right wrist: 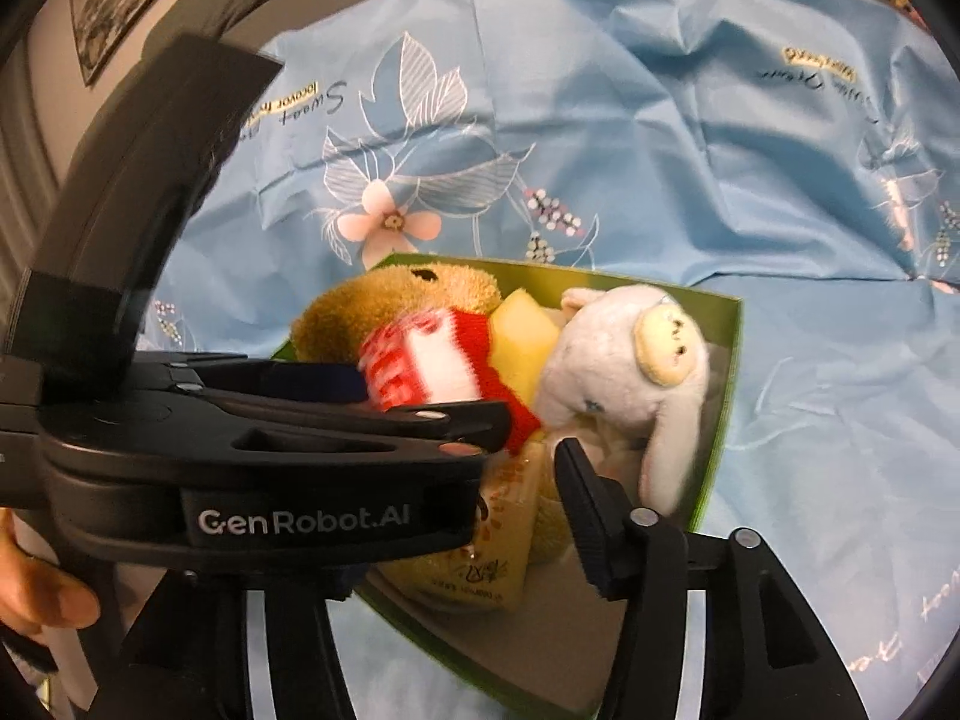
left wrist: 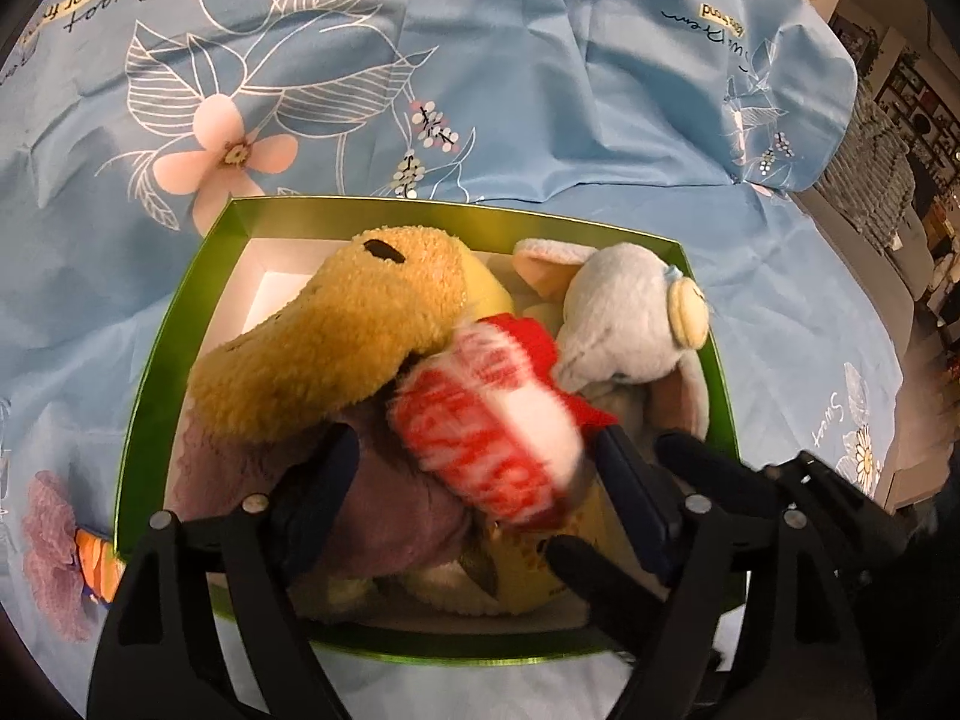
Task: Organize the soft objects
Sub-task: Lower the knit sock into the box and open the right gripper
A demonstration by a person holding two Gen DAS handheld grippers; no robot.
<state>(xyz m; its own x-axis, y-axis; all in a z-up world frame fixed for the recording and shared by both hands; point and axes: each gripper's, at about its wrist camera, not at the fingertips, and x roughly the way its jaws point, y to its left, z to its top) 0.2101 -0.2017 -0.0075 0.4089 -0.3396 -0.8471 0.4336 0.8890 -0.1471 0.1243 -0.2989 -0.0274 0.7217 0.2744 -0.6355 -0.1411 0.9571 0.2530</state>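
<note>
both tools hang over the green box (left wrist: 180, 312) of soft toys on the blue flowery cloth (left wrist: 540, 90). left tool (left wrist: 474, 468) has its fingers apart, with the blurry red and white toy (left wrist: 492, 420) between them and not squeezed. right tool (right wrist: 528, 438) is apart too, holding nothing. a brown bear (left wrist: 360, 324) lies at the far left of the box. a pale blue elephant (left wrist: 630, 312) sits at the far right.

Left gripper (right wrist: 420, 402) body: "GenRobot.AI", white print.
Blue bedsheet (left wrist: 540, 90): "Sweet" in script, upside down; rest unclear.
Red-white scarf (left wrist: 498, 420): lettering too blurred.
Yellow tag (right wrist: 480, 564): illegible.
</note>
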